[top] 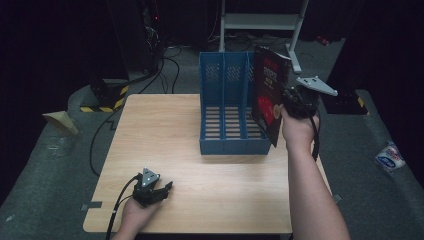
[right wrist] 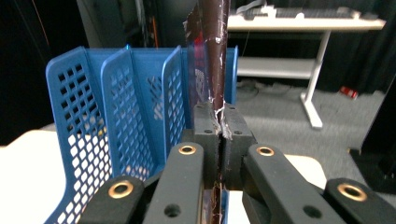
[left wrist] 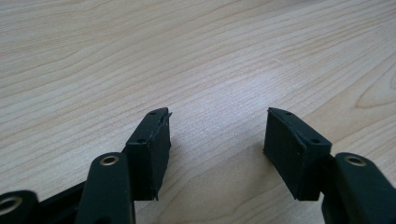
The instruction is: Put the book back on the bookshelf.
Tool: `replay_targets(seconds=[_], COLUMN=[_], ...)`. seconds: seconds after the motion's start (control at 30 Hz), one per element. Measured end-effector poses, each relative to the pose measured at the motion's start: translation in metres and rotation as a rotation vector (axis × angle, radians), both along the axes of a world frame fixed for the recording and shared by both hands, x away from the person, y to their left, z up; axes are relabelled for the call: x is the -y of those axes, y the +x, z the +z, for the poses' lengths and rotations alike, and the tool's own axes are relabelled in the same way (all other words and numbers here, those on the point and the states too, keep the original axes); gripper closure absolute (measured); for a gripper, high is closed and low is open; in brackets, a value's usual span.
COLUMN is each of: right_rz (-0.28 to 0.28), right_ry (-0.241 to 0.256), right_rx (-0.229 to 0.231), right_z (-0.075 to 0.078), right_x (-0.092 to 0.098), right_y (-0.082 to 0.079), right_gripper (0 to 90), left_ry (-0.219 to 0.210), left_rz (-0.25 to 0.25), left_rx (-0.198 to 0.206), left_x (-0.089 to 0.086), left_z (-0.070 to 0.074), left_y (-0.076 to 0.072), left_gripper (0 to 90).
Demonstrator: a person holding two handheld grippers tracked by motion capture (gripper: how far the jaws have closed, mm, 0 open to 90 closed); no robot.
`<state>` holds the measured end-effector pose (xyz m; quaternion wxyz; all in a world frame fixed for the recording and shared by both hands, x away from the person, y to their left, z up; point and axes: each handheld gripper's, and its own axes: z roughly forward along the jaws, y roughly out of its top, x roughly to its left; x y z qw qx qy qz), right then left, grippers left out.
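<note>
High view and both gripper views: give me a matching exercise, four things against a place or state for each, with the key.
Things:
1. book
2. file rack
3. left tongs
4. right tongs

States or places:
A. open, empty, low over the table
B. blue, standing on the table
C. shut on a worn edge
D. held upright at the rack's right end

Pairs: 1-D, 2-B, 3-A, 4-C

Dark red-printed book (top: 269, 95), upright on edge, at blue file rack's (top: 224, 107) rightmost slot.
</note>
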<state>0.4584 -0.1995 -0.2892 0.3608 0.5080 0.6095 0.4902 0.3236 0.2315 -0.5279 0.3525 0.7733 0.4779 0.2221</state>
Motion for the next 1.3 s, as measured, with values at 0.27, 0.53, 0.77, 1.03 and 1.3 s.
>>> replay_targets(seconds=[0.27, 0.53, 0.77, 1.03, 1.3], right_rz=[-0.021, -0.070, -0.094, -0.098, -0.106], right_ry=[0.029, 0.052, 0.046, 0.031, 0.033], right_rx=[0.110, 0.174, 0.237, 0.281, 0.317], right_z=[-0.008, -0.031, -0.049, -0.056, -0.060], right_x=[-0.007, -0.014, -0.016, -0.020, -0.018], right_y=[-0.006, 0.008, 0.014, 0.016, 0.014], right_gripper=[87.4, 87.4, 87.5, 87.4, 87.4], left_ry=[0.004, 0.013, 0.012, 0.013, 0.011], left_rz=[0.000, -0.002, -0.001, -0.001, 0.001], left_rx=[0.001, 0.008, 0.008, 0.008, 0.007], left_x=[0.000, -0.001, -0.001, -0.001, -0.001], left_z=[0.000, 0.000, 0.000, 0.000, 0.000], left_y=[0.000, 0.000, 0.000, 0.000, 0.000], left_gripper=[40.8, 40.8, 40.8, 40.8, 40.9])
